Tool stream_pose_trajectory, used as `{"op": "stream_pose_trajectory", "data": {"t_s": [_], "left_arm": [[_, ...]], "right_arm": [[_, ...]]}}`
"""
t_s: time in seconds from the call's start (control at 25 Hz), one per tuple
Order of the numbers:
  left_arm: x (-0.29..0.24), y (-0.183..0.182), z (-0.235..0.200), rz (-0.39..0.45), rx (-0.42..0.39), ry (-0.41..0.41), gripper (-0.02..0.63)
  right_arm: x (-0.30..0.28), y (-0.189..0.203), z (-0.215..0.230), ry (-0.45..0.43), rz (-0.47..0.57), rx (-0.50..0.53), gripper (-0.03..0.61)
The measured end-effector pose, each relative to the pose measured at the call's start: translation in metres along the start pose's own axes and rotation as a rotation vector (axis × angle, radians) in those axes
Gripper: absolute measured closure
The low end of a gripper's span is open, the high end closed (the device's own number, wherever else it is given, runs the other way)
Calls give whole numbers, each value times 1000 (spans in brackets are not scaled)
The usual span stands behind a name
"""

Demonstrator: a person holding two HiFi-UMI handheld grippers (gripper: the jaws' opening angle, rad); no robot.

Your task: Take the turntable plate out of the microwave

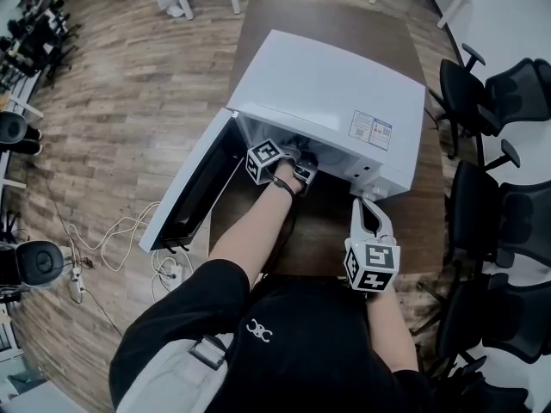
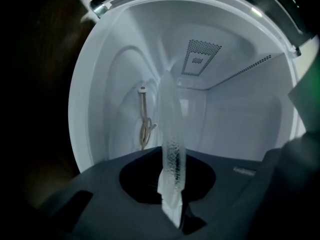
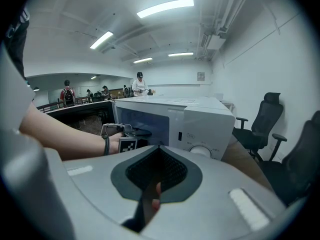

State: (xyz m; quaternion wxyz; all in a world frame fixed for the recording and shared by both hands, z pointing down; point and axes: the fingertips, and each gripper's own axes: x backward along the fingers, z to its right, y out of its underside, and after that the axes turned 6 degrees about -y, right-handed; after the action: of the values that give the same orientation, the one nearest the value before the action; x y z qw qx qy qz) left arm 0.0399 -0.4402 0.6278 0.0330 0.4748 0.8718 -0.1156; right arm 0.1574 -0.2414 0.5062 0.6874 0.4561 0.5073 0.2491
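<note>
Inside the microwave [image 1: 327, 84], the turntable plate [image 2: 172, 149] is clamped at its rim by the left gripper [image 2: 172, 186], presumably for lifting out. The right gripper [image 1: 368, 218], closed and empty, is kept clear at 4 o'clock.

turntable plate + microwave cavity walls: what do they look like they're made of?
Turntable plate: probably clear glass. It is translucent, the back wall shows through, and the rim has a patterned patch.
Cavity walls: likely white gloss-painted sheet metal, with a smooth sheen and punched vent holes.
</note>
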Motion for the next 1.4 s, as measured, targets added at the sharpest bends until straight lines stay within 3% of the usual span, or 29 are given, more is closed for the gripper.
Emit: {"op": "stream_pose_trajectory", "data": {"t_s": [0.36,0.56,1.04,1.4], "left_arm": [[23,11,25,-30,-66,111,580],[43,17,25,-72,-124,98,580],[130,39,22,-123,-137,103,578],[204,55,34,-159,-154,138,577]], "right_arm": [[4,-1,-2,-1,14,-9,569],[4,-7,-16,-22,35,-6,569],[27,-10,-71,-49,90,-23,569],[57,-2,-83,84,161,-101,571]]}}
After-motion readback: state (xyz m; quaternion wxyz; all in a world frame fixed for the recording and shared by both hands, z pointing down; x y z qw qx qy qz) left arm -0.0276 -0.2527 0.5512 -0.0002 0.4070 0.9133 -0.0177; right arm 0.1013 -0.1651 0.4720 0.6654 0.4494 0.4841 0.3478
